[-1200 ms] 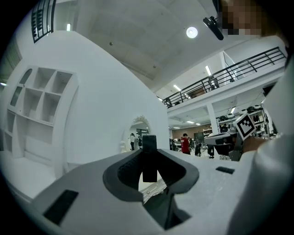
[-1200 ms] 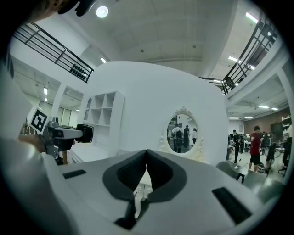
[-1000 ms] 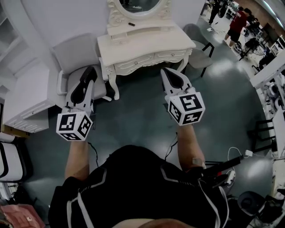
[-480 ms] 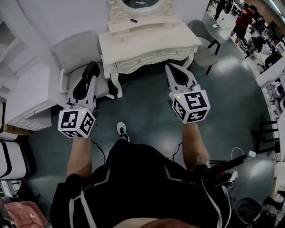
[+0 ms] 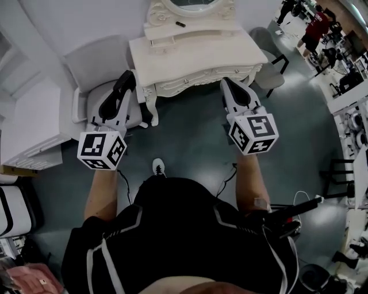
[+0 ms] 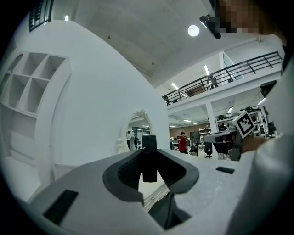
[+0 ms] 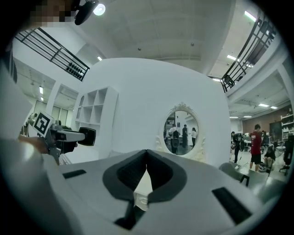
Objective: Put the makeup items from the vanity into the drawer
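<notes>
The white vanity [image 5: 195, 57] with its oval mirror [image 5: 192, 4] stands ahead of me, its front drawers [image 5: 198, 83] closed. One small dark makeup item [image 5: 180, 24] lies on the raised shelf under the mirror. My left gripper [image 5: 125, 77] hangs shut and empty in front of the vanity's left corner, over a chair seat. My right gripper [image 5: 226, 81] is shut and empty just before the vanity's right front edge. The left gripper view shows its tips [image 6: 149, 142] together, with the mirror [image 6: 138, 135] beyond. In the right gripper view the tips [image 7: 147, 151] meet below the mirror [image 7: 181, 133].
A grey-white chair [image 5: 95, 63] stands left of the vanity, and another chair [image 5: 270, 63] at its right. A white cabinet [image 5: 29, 120] runs along the left wall. People [image 5: 316, 26] work at benches far right. Cables [image 5: 302, 201] trail on the floor by my feet.
I have stepped closer to the vanity. Both grippers have moved forward toward its front edge and stayed shut and empty.
</notes>
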